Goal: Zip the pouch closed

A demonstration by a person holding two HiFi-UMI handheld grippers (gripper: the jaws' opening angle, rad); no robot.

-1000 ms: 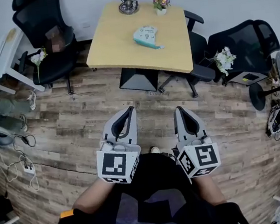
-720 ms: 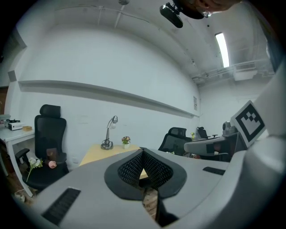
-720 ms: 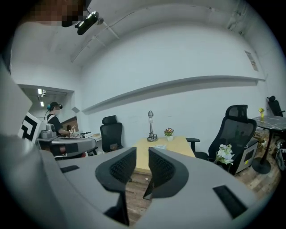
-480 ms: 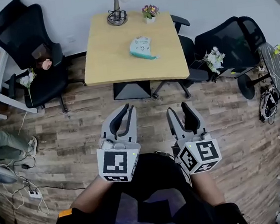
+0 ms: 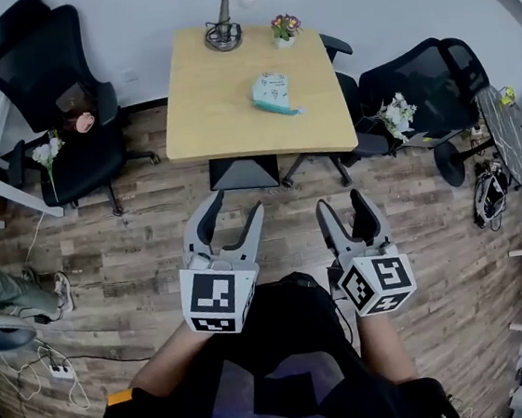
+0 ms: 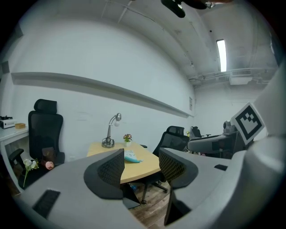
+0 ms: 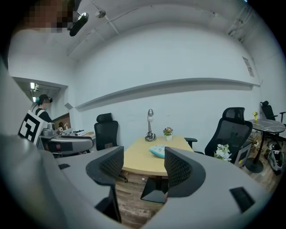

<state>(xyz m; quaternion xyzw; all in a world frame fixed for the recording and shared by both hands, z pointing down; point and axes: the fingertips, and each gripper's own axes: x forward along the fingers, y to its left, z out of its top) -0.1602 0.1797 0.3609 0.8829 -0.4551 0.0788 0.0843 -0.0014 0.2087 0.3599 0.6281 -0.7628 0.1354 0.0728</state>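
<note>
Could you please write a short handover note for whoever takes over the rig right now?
Left tool: open, empty; its jaws have just been opening.
Right tool: open, empty; its jaws have just been opening too.
Both are held short of the table.
Pouch: lying on the table, right of its middle, untouched; its zip is too small to read.
Done: nothing yet.
Left: reach the table, steady the pouch with one tool, pull the zip shut with the other.
</note>
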